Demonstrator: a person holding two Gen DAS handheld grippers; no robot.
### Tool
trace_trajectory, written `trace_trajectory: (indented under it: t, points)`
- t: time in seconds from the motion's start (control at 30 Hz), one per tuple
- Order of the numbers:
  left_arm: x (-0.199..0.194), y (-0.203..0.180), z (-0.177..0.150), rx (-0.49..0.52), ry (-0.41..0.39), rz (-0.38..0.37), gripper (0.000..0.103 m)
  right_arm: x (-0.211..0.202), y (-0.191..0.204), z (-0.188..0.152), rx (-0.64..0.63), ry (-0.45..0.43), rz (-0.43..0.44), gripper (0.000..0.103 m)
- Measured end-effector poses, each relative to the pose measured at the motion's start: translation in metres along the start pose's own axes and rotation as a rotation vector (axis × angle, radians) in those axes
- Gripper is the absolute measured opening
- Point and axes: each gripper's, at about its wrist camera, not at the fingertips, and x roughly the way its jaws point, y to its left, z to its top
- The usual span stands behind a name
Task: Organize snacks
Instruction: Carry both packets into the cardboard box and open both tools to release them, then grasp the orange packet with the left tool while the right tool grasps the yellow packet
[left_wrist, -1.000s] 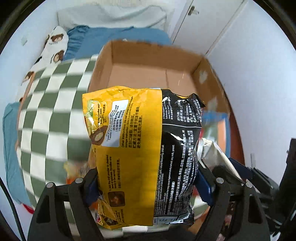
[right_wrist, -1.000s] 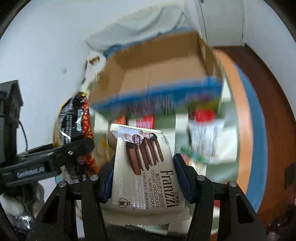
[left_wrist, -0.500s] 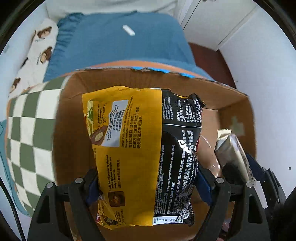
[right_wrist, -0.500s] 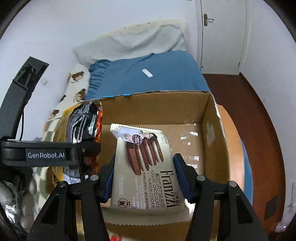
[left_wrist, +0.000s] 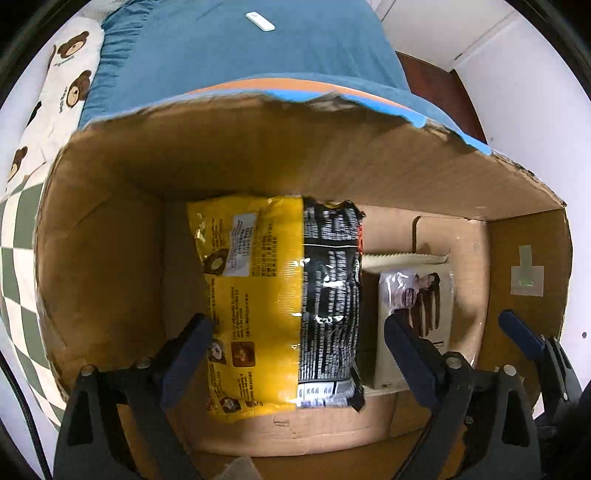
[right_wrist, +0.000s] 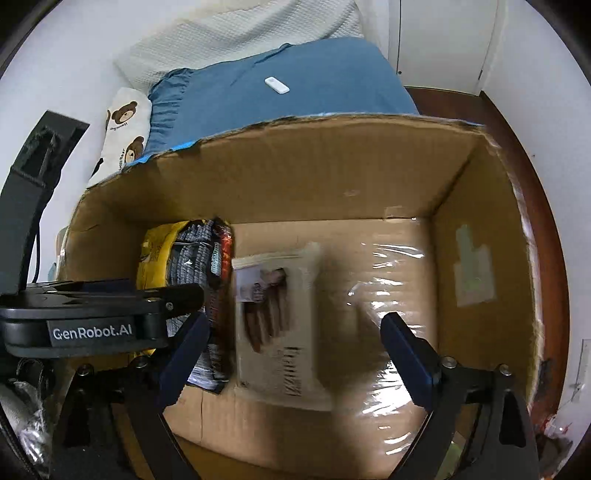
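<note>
Snacks lie in the cardboard box (left_wrist: 110, 258): yellow-black bag (left_wrist: 280, 306) by its left wall, cookie pack (right_wrist: 280, 325) beside it; my left gripper (left_wrist: 299, 354) and right gripper (right_wrist: 295, 350) have just opened wide, holding nothing.

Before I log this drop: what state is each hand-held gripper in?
Left hand-held gripper: open, just released the noodle bag.
Right hand-held gripper: open, just released the cookie pack.

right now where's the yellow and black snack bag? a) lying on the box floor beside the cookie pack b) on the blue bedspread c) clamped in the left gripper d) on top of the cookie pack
a: the yellow and black bag lies on the cardboard box floor beside the cookie pack, between the open left gripper's spread fingers.
</note>
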Motion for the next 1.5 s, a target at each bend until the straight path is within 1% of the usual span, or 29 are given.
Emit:
trace_trajectory:
  t: [0.13,0.17,0.2,0.3,0.37,0.47,0.6,0.7,0.87,1.0,1.07,1.13,1.17,1.2,1.23,1.27,1.3,1.37,1.47,1.5]
  points:
    - [-0.012,0.001,-0.009,-0.003,-0.027,0.016,0.095,-0.003,0.001,-0.001,-0.01,0.031,-0.027,0.096]
    - [-0.008,0.002,-0.023,0.001,-0.034,0.023,0.095,-0.007,0.005,-0.005,-0.006,0.036,-0.027,0.096]
    - [-0.012,0.004,-0.029,0.007,-0.042,0.03,0.095,-0.008,0.004,-0.005,-0.002,0.041,-0.03,0.096]
    - [-0.023,0.007,-0.043,0.023,-0.067,0.056,0.095,-0.023,0.013,-0.02,-0.003,0.047,-0.041,0.096]
    - [-0.034,0.008,-0.053,0.019,-0.086,0.058,0.095,-0.038,0.02,-0.035,-0.006,0.05,-0.043,0.096]
    - [-0.048,0.01,-0.069,0.014,-0.117,0.055,0.095,-0.055,0.023,-0.045,-0.009,0.039,-0.044,0.096]
    - [-0.072,0.008,-0.096,0.003,-0.167,0.047,0.095,-0.078,0.026,-0.059,-0.013,0.015,-0.044,0.096]
    - [-0.092,0.012,-0.102,0.004,-0.205,0.04,0.095,-0.096,0.029,-0.07,-0.02,-0.01,-0.039,0.096]
    - [-0.123,0.014,-0.127,0.013,-0.277,0.022,0.095,-0.135,0.037,-0.093,-0.04,-0.072,-0.029,0.096]
    - [-0.152,0.018,-0.154,-0.004,-0.334,-0.024,0.095,-0.168,0.044,-0.113,-0.039,-0.13,0.001,0.096]
    - [-0.161,0.02,-0.169,-0.016,-0.358,-0.031,0.095,-0.182,0.045,-0.126,-0.033,-0.157,0.026,0.096]
    - [-0.167,0.027,-0.192,-0.04,-0.384,-0.029,0.095,-0.193,0.045,-0.141,-0.017,-0.174,0.066,0.096]
    - [-0.167,0.033,-0.205,-0.059,-0.388,-0.022,0.095,-0.196,0.045,-0.153,-0.008,-0.182,0.092,0.09]
    - [-0.164,0.041,-0.218,-0.085,-0.391,-0.011,0.095,-0.197,0.045,-0.163,-0.004,-0.185,0.11,0.076]
    - [-0.16,0.049,-0.231,-0.107,-0.386,0.001,0.095,-0.194,0.046,-0.175,0.001,-0.178,0.121,0.068]
    - [-0.154,0.059,-0.244,-0.129,-0.372,0.009,0.095,-0.19,0.045,-0.187,0.01,-0.161,0.136,0.064]
    - [-0.145,0.07,-0.258,-0.157,-0.346,0.013,0.095,-0.183,0.044,-0.198,0.025,-0.138,0.159,0.064]
    - [-0.117,0.097,-0.289,-0.234,-0.262,0.006,0.095,-0.166,0.041,-0.222,0.056,-0.075,0.199,0.064]
    - [-0.07,0.136,-0.329,-0.36,-0.126,-0.042,0.095,-0.138,0.039,-0.259,0.115,0.027,0.256,0.064]
    - [-0.056,0.146,-0.34,-0.397,-0.092,-0.056,0.095,-0.129,0.039,-0.269,0.131,0.057,0.266,0.064]
